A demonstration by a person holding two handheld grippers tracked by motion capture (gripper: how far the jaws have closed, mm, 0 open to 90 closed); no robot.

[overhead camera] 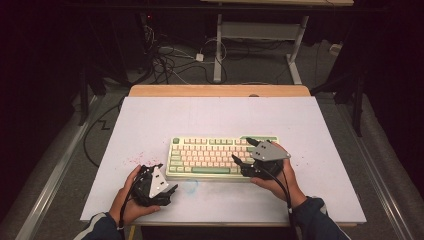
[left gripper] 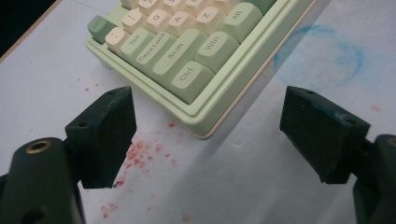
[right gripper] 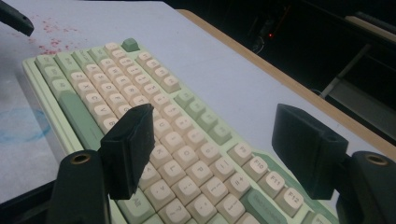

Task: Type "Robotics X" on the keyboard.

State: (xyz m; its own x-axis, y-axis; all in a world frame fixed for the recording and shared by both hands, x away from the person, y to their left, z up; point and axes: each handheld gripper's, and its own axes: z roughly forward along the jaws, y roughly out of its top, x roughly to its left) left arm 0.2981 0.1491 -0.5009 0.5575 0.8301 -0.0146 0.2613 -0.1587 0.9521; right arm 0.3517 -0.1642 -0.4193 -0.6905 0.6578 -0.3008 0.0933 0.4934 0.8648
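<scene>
A: Where's the kbd sitting rn?

B: The keyboard [overhead camera: 220, 156], green w/ cream keys, lies flat on the white table [overhead camera: 150, 120], a bit toward the person's side, roughly mid-width. Long edge runs parallel to the table's front.

A: And the hands?

B: Left gripper [overhead camera: 159, 186] is down by the kbd's near left corner, just beside it, not touching as far as I can see. From the left gripper view its jaws stand wide apart, nothing btw them, only bare table w/ red specks [left gripper: 140, 156]; the Ctrl corner of the keyboard [left gripper: 196, 60] sits just ahead of the gap. There's a faint blue ring mark [left gripper: 322, 53] on the table past the front edge.

A: Right one?

B: Right gripper [overhead camera: 244, 150] is over the kbd's right end, person's right hand [overhead camera: 277, 182] behind it. Jaws released, spread wide, gripping nothing. In the right gripper view the one finger [right gripper: 128, 149] hangs above the letter rows and the other out past the F-key corner. Can't tell if that finger touches the caps or just hovers close.

A: Anything else on the table?

B: Just the stains. Wooden edge [overhead camera: 220, 90] at the far side, cables [overhead camera: 170, 60] on the floor beyond.
</scene>
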